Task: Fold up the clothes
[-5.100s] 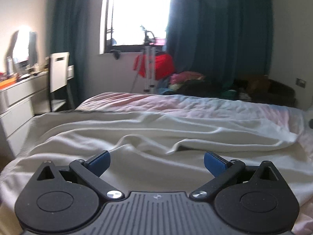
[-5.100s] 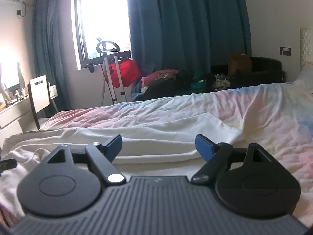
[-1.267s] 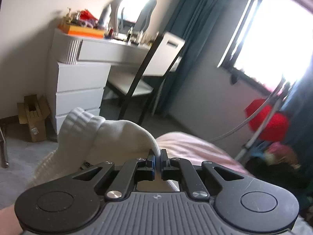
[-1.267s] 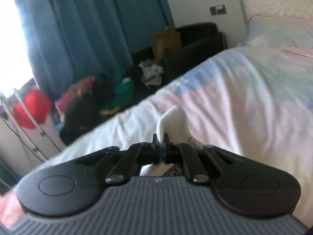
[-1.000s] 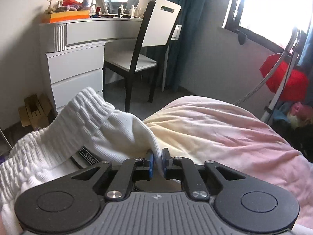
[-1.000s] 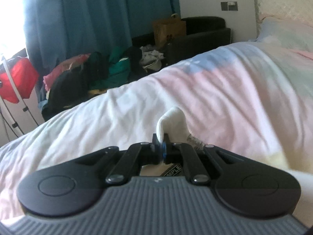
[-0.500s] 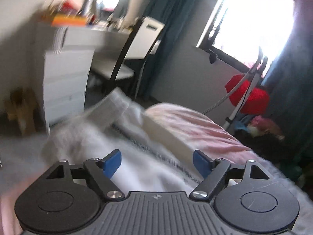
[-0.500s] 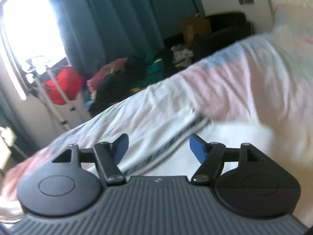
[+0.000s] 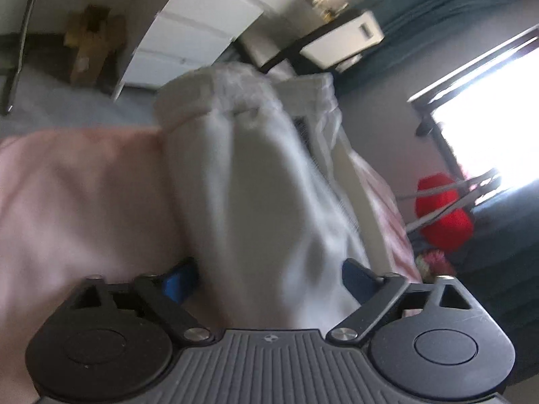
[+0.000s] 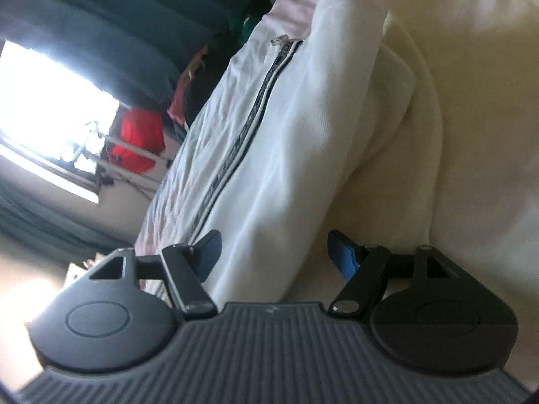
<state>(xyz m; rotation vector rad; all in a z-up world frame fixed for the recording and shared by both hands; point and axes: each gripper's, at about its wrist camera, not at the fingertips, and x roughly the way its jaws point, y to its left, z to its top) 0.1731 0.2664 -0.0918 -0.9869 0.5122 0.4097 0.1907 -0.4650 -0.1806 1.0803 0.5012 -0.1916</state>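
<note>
trousers (image 10: 296, 128): white ribbed cloth, matt | bedsheet (image 9: 77, 185): pink soft cloth | drawers (image 9: 188, 37): smooth white

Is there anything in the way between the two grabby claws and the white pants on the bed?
Nothing visible is in the way. The white ribbed trousers with the dark side stripe lie on the pale pink bedsheet, right in front of the open left gripper and the open right gripper, with fabric between the fingers of each.
</note>
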